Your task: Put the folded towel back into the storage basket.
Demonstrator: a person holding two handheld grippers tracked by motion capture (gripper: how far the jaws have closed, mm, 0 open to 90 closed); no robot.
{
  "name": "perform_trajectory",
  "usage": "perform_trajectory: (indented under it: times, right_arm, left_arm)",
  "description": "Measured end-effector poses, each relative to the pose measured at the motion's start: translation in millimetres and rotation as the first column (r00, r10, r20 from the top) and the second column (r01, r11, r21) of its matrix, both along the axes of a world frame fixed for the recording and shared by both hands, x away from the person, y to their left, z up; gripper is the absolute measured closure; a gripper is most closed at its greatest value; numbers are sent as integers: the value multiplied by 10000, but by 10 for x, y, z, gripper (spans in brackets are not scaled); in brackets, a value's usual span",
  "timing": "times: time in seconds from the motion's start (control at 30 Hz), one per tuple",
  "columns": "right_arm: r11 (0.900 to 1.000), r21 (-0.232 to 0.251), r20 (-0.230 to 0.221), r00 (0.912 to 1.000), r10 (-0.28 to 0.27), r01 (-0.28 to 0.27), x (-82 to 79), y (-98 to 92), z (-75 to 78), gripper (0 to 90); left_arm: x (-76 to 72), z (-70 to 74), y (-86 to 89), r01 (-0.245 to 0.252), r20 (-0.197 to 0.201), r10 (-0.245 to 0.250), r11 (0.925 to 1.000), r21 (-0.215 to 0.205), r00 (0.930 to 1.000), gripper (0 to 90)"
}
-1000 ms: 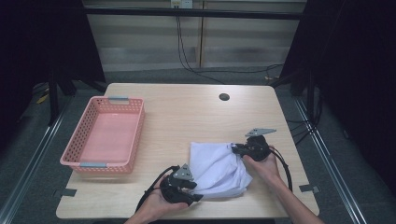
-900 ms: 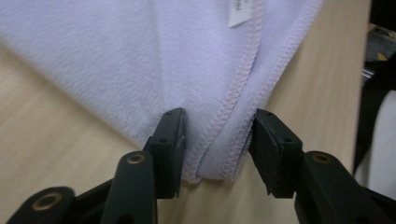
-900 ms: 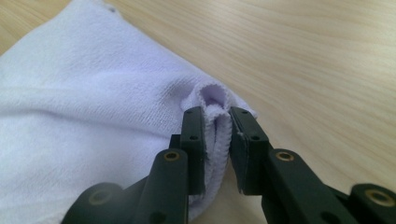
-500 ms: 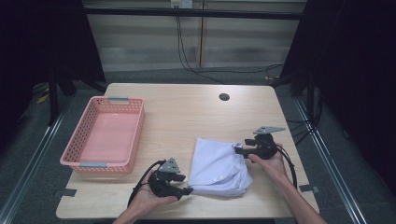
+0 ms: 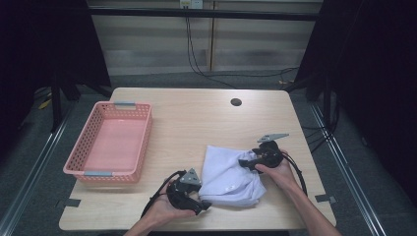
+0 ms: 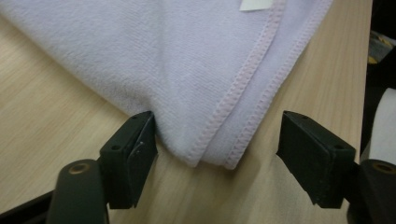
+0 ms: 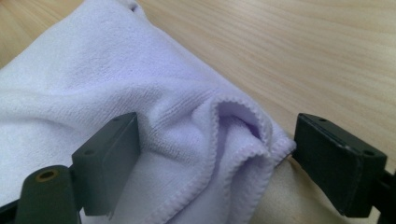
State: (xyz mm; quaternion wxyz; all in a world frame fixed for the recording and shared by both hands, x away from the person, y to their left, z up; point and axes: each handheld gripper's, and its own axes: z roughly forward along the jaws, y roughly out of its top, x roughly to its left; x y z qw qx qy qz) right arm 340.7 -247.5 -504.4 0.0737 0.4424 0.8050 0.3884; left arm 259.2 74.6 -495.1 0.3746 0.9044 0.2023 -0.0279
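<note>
High view: a folded pale-lilac towel (image 5: 228, 175) lies near the table's (image 5: 196, 123) front edge, right of centre. At its front-left corner the left gripper (image 5: 202, 205) has just been opening; its fingers (image 6: 128, 156) stand spread with the stitched corner between them, one brushing the cloth, neither pressing. At the towel's right edge the right gripper (image 5: 244, 163) has also just been opening, its fingers (image 7: 109, 161) wide around a bunched fold. A pink basket (image 5: 88, 169) sits by the left edge

No readable text, brand, number or sign appears anywhere; the small white tag (image 6: 255, 4) on the lilac towel (image 5: 227, 175) looks blank.
</note>
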Motion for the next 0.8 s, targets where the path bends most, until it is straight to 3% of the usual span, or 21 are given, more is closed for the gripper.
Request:
perform_trajectory:
  times: [0.13,0.23,0.3,0.4,0.47,0.63,0.8]
  right_arm:
    - [9996,-235,126,9998,171,-168,-21,36,-10,156]
    - [9988,-354,185,9992,358,-351,-30,55,-5,208]
    - [9982,-240,108,9984,561,-558,-40,55,6,286]
    - [9977,-118,9,9977,672,-672,-57,65,16,392]
    - [9972,-110,-15,9972,742,-743,-73,78,21,445]
    - [9947,-24,-26,9947,1029,-1029,-89,108,33,552]
    - [9927,-236,4,9930,1183,-1183,-98,127,79,665]
  left_arm:
    - [-9,1,-74,130,210,-133,9998,136,9997,271]
    - [-17,4,-100,52,501,-64,9997,247,9987,343]
    - [-22,12,-107,-227,752,198,9990,383,9970,460]
    - [-31,22,-113,-268,725,236,9987,428,9971,582]
    - [-31,29,-113,78,702,-114,9986,520,9975,650]
    - [-9,30,-102,270,74,-273,9993,276,9996,687]
    - [37,39,-71,75,-524,-89,9996,-268,9986,710]
